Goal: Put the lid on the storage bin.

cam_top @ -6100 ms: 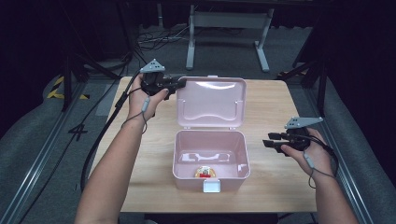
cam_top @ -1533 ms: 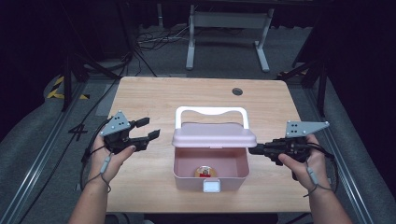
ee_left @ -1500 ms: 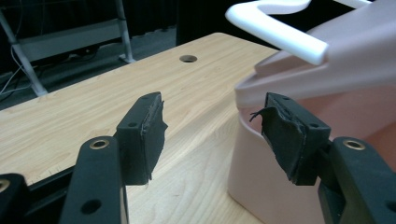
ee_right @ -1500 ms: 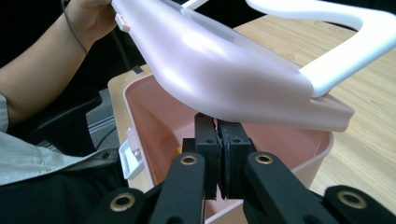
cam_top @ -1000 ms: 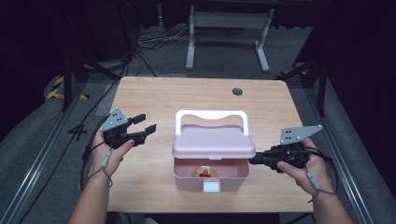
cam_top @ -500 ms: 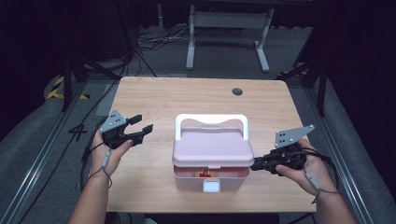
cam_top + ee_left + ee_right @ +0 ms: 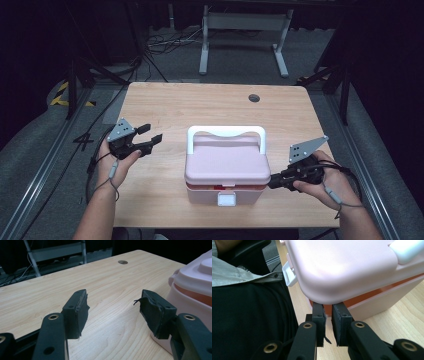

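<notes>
Jaws on your right gripper (image 7: 276,181) sit almost together, a thin slit between them, their tips tucked under the corner of the pink lid (image 7: 227,161) at the lower right of the high view. In the right gripper view the same gripper (image 7: 328,315) points up at that lid (image 7: 342,267), with an orange gap showing between the lid and the pink box (image 7: 377,301) below it; whether the tips press the rim, you cannot tell. Your right hand (image 7: 327,182) wraps the handle, palm turned inward, forearm entering from the lower right corner.

Your left gripper (image 7: 148,139) hangs wide open at centre left of the high view, holding nothing, angled toward the box (image 7: 200,192) but well apart from it. Your left hand (image 7: 117,160) grips it from below, wrist raised off the worktop (image 7: 200,107).

In the left gripper view that gripper (image 7: 112,307) frames bare worktop (image 7: 50,297), the box (image 7: 185,305) at the right edge.

No writing or label is readable. A white handle (image 7: 226,134) arches over the lid, and a white latch (image 7: 226,200) sits on the box's front.
</notes>
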